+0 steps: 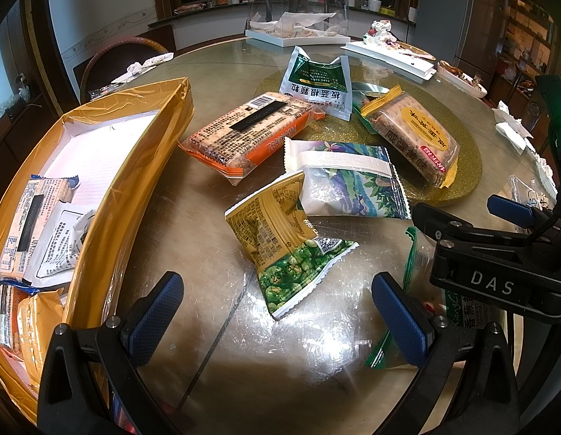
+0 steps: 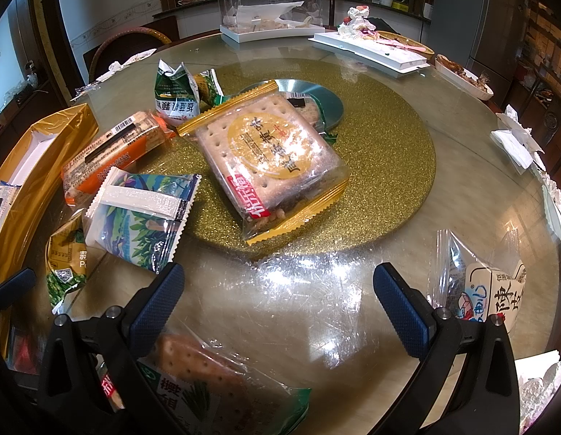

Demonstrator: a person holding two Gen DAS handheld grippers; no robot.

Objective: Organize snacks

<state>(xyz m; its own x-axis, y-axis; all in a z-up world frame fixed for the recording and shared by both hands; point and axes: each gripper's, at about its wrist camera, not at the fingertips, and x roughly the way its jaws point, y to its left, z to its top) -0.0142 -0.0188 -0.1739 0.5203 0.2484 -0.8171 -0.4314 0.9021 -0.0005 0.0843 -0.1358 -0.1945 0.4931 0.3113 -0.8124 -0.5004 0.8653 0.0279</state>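
Round glass-topped bench [image 1: 215, 311], w/ a gold glitter turntable [image 2: 382, 152] at centre.

Gold box [image 1: 135, 188] on bench's left edge, open; several packets lie in its near end, incl. a blue-trimmed cracker pack [image 1: 24, 214].

Loose snacks on bench, biggest first: yellow-label cracker pack [image 2: 269, 159] on the turntable; orange cracker pack [image 1: 244, 134] just beside the box, half on turntable rim; leaf-print pouch [image 1: 349, 185] near the middle, its lower corner touching the green pea packet [image 1: 287, 246], which stands crumpled. Green-white sachet [image 1: 316, 83] further back, upright-ish, behind the orange pack.

Left claw [image 1: 276, 319]: fingers wide apart, nothing between them, low over bench just short of the pea packet.

Right claw [image 2: 276, 311]: also spread, gripping nothing, over bare glass. A green-edged cracker pack [image 2: 215, 384] lies under its left finger; a clear bag w/ white carton [image 2: 494, 286] just right of it.
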